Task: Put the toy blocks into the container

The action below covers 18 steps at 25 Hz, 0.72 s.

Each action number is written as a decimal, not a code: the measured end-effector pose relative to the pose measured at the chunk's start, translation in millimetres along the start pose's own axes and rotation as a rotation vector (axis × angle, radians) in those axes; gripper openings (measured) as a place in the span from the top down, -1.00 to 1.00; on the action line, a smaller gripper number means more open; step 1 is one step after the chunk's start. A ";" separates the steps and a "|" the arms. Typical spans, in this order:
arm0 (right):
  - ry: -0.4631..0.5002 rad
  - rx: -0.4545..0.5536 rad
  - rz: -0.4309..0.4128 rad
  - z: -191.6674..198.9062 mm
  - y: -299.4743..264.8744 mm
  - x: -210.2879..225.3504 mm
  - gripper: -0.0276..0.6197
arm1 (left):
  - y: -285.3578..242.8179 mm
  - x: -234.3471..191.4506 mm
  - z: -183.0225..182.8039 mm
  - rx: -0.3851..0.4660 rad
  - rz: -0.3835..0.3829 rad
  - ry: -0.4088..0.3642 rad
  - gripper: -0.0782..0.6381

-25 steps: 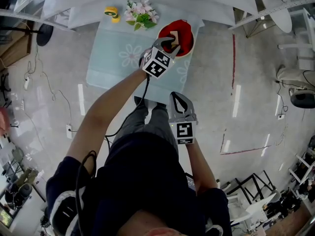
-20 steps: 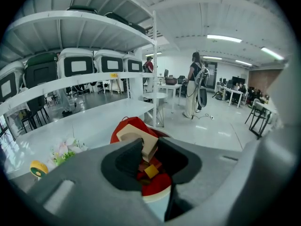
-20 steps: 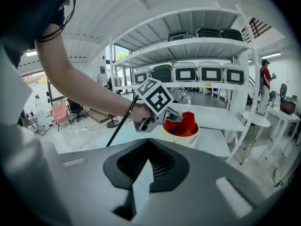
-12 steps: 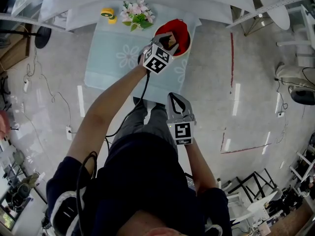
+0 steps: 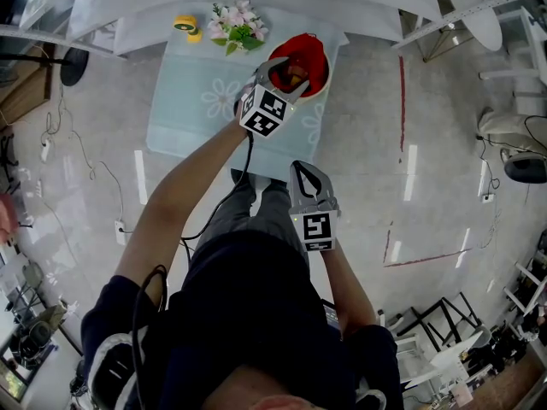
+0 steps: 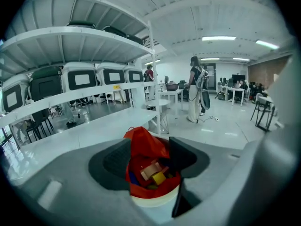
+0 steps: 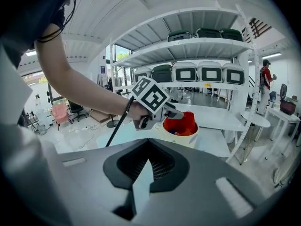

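Head view placed the left hand-held gripper (image 5: 287,73) over the red-lined container (image 5: 314,51) at the far corner of the pale desk (image 5: 192,101), but gave little of its contents. Left gripper view filled that in: its jaws, just opening, stood apart with nothing pinched, and through the gap the toy blocks (image 6: 151,171) lay heaped inside the container. Right gripper view showed the right hand-held gripper (image 7: 148,142) with jaws together and empty, well back from the container.

Grey left tongs (image 5: 287,72) and right tongs (image 5: 308,174) bear marker cubes (image 5: 266,112); navy shirt (image 5: 248,314).
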State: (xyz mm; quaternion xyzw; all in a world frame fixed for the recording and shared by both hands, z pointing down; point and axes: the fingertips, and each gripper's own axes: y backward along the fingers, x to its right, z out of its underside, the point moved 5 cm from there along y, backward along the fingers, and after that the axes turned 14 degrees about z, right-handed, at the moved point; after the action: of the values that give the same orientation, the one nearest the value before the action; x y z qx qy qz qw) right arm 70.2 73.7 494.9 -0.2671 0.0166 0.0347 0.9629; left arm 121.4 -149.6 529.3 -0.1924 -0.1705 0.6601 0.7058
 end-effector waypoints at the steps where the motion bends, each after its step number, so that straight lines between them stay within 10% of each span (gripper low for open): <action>1: 0.001 0.002 0.000 -0.4 0.2 -0.3 0.91 | 4.2 0.1 -1.7 0.011 -0.009 -0.002 0.04; 18: -0.006 0.122 0.021 -31.8 8.2 -0.8 0.91 | 113.0 20.1 -27.1 0.228 -0.132 -0.013 0.28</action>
State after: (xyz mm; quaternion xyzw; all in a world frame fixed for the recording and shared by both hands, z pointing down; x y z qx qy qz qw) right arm 68.4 64.3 463.5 -0.2077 0.0188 0.0445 0.9770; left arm 38.4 -124.7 449.4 -0.0952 -0.1112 0.6287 0.7638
